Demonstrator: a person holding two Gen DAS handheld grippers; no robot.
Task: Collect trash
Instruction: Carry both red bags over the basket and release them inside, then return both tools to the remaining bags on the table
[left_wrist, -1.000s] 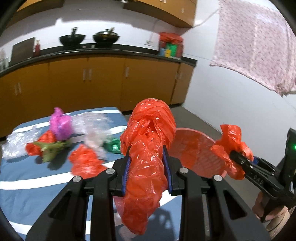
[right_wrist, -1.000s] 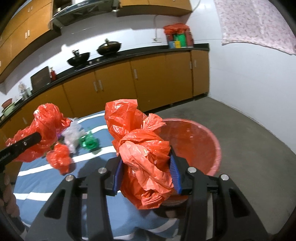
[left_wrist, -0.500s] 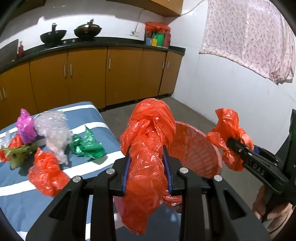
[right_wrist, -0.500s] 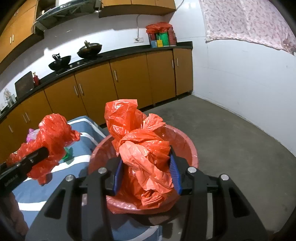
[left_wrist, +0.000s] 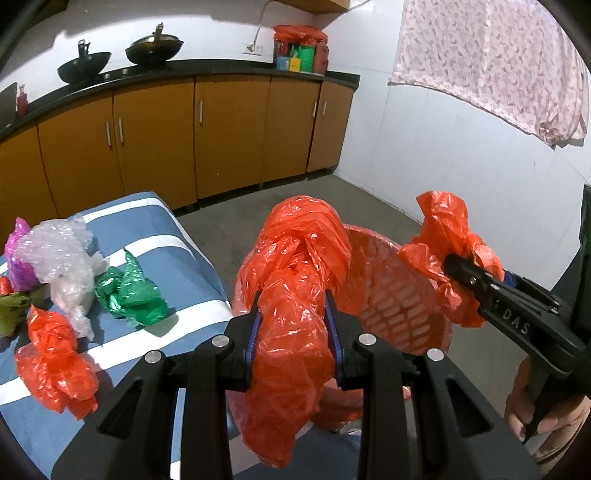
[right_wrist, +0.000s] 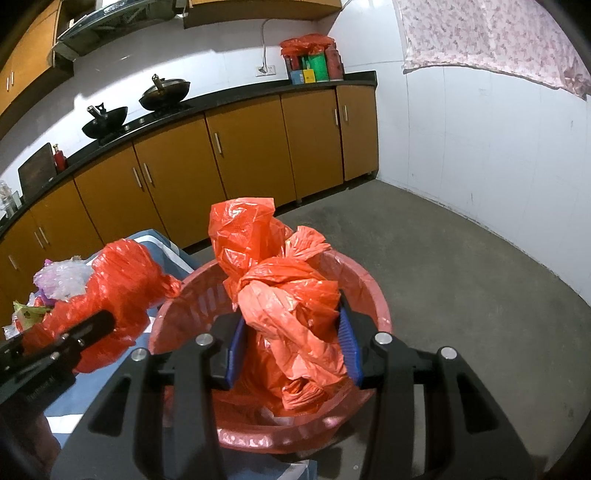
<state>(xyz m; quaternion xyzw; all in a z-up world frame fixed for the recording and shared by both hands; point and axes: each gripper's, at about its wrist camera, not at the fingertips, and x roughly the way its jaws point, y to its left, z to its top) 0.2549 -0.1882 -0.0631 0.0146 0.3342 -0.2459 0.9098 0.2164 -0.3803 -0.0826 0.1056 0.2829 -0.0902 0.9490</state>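
My left gripper is shut on a crumpled red plastic bag, held at the near left rim of the red slotted basket. In the right wrist view my right gripper is shut on a second red plastic bag, which hangs over the open mouth of that basket. Each gripper shows in the other's view: the right one over the basket's right side, the left one at the basket's left with its bag.
Left of the basket, a blue-and-white striped table carries a green foil wrapper, clear bubble wrap, a pink bag and a loose red bag. Orange cabinets line the back. Bare concrete floor lies right of the basket.
Both grippers have carried their red bags rightwards, off the table and down to the basket. The basket now sits under the right gripper's bag. Both grips are unchanged.
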